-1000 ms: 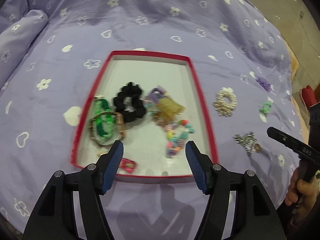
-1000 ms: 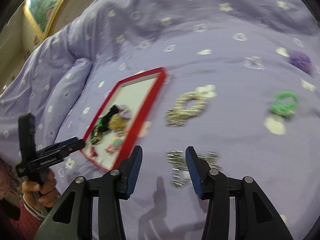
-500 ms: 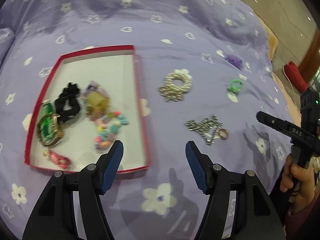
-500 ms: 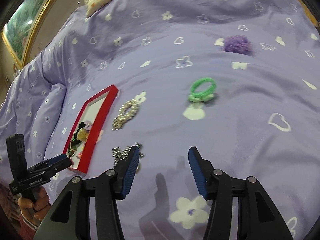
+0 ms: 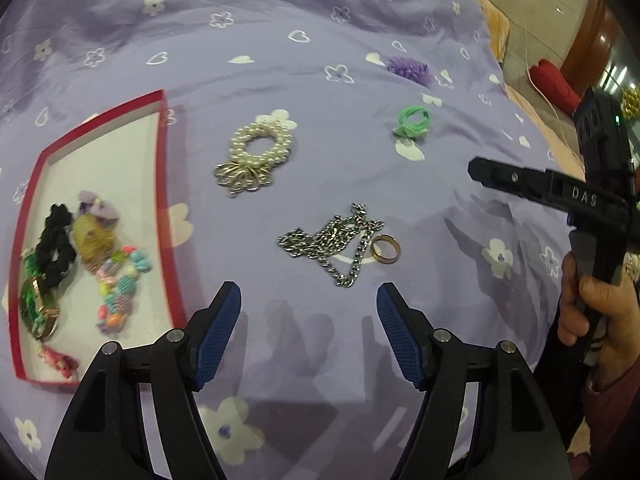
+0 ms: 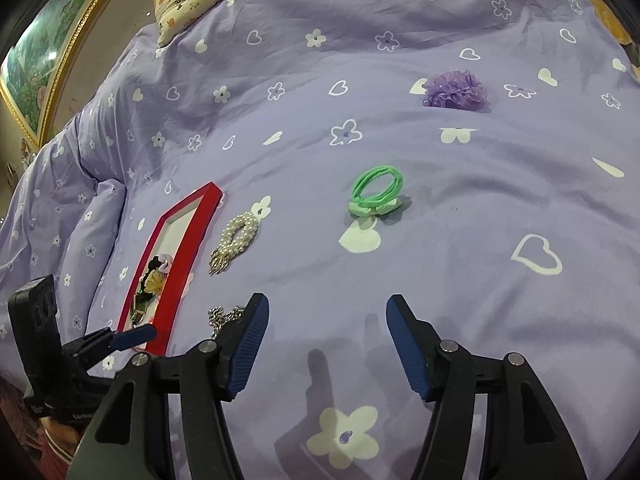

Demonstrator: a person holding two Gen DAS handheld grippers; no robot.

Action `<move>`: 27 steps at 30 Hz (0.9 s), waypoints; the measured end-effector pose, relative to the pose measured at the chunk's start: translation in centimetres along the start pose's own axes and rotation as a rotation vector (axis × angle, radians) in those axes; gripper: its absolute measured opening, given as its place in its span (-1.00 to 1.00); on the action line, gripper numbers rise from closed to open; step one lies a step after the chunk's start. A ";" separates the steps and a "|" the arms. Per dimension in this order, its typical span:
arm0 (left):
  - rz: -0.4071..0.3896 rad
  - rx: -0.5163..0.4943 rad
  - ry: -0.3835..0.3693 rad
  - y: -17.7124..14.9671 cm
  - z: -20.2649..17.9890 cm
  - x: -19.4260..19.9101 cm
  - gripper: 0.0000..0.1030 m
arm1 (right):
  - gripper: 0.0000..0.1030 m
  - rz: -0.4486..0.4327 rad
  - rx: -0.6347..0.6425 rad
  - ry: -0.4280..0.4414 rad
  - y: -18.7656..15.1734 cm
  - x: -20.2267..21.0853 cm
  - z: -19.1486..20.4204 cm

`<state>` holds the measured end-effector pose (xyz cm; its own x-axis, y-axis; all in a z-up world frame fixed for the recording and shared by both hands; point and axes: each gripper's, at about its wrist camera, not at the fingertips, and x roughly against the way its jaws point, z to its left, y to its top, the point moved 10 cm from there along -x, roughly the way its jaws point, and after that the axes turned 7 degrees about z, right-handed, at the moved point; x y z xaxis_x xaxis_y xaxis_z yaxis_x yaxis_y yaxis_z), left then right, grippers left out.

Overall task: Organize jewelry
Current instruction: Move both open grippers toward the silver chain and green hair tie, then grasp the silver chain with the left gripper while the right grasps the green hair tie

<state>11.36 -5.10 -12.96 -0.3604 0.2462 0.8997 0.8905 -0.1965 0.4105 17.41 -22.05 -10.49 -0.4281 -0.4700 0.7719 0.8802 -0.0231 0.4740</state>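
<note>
**Jewelry scattered across purple bedspread**

Silver chain [image 5: 334, 242] heaped in loose, tangled loops just ahead of left gripper [image 5: 309, 322], jaws spread wide, holding nothing. Gold ring [image 5: 385, 249] touching chain's right edge. Pearl bracelet [image 5: 260, 148] with cluster of metal rings, farther back, beside red tray [image 5: 170, 216]. Green hair tie [image 6: 378, 188] ahead of right gripper [image 6: 324, 346], jaws likewise wide open and empty. Purple flower piece [image 6: 456, 90] beyond, near far side of bedspread [image 6: 500, 184]. Black scrunchie [image 5: 56, 242] and colourful beads [image 5: 120, 284] inside tray.

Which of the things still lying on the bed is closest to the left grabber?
The silver chain, with a gold ring at its side, lies just ahead of the open left gripper. The others lie farther away.
</note>
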 end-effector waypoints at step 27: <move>0.003 -0.096 -0.014 3.5 -1.7 -6.0 -0.69 | -0.30 0.014 0.038 -0.139 7.1 -7.4 -2.9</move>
<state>16.14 -8.87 -16.67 -0.3534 0.2581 0.8992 0.8606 -0.2871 0.4206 27.44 -21.28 -14.00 -0.4427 -0.3431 0.8285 0.8789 0.0173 0.4768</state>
